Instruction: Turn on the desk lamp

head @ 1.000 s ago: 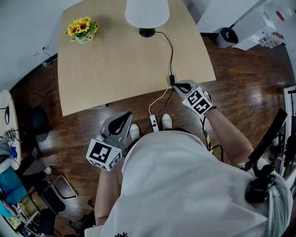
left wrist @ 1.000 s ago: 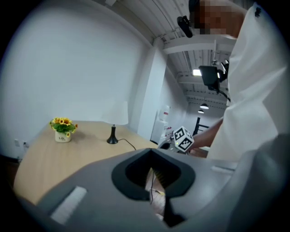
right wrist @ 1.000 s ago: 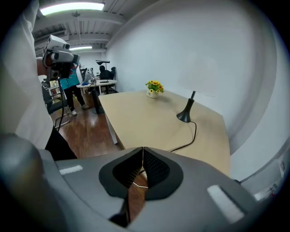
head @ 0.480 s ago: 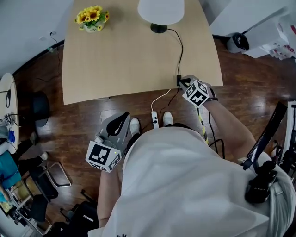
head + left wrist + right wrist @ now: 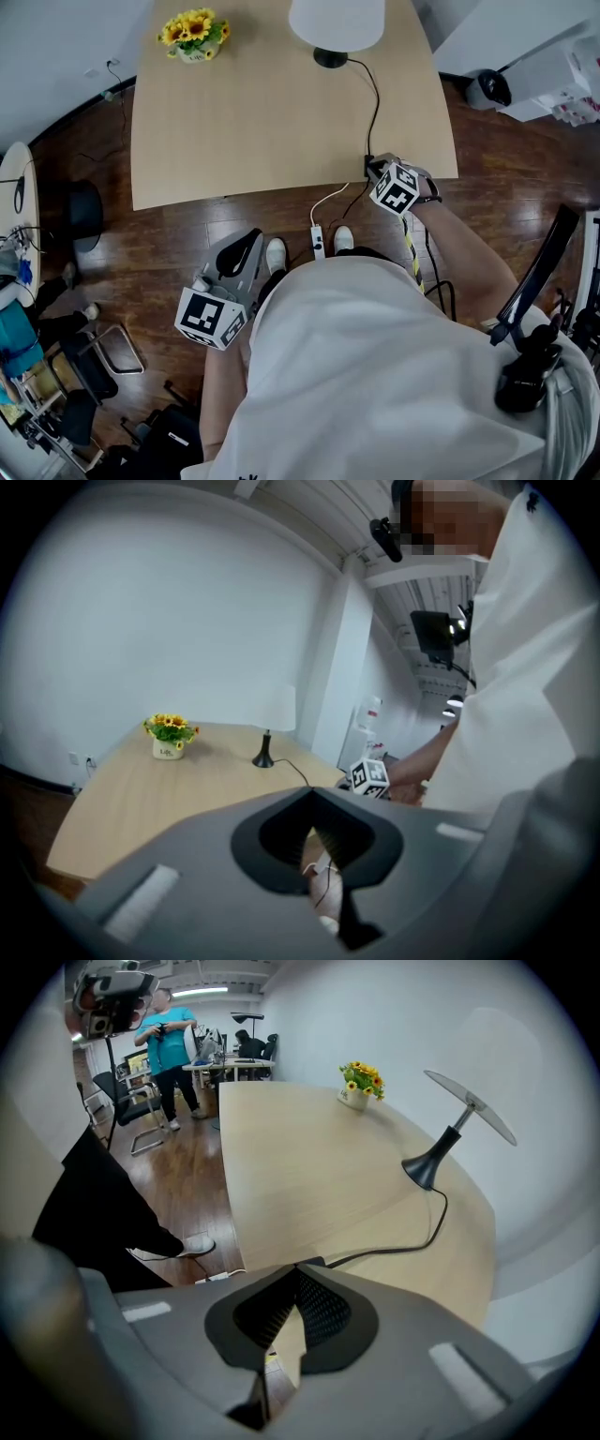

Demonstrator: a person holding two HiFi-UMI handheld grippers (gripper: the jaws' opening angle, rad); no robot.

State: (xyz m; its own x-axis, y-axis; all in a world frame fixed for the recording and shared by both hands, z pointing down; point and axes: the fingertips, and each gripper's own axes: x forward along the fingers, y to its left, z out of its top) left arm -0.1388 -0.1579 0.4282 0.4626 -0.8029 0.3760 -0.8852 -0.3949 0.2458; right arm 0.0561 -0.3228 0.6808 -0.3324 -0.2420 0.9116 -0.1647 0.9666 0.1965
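Observation:
The desk lamp (image 5: 336, 19) with its white shade stands at the far edge of the wooden table (image 5: 244, 122); its shade (image 5: 469, 1105) looks unlit. Its black cord (image 5: 375, 103) runs to an inline switch (image 5: 368, 167) at the table's near right edge. My right gripper (image 5: 378, 172) is shut, its tips right at that switch (image 5: 311, 1262). Low beside my body, over the floor, I hold my left gripper (image 5: 234, 258), also shut, with nothing in it. From the left gripper view the lamp (image 5: 272, 710) is far off across the table.
A pot of yellow flowers (image 5: 194, 37) sits at the table's far left corner. A white power strip (image 5: 317, 239) lies on the wooden floor by my shoes. Chairs (image 5: 103, 352) stand at the left, a black stand (image 5: 539, 281) at the right. People (image 5: 169, 1044) stand far off.
My right gripper has closed in on the cord's switch at the table edge. The head view has shifted slightly. The left gripper has stayed low.

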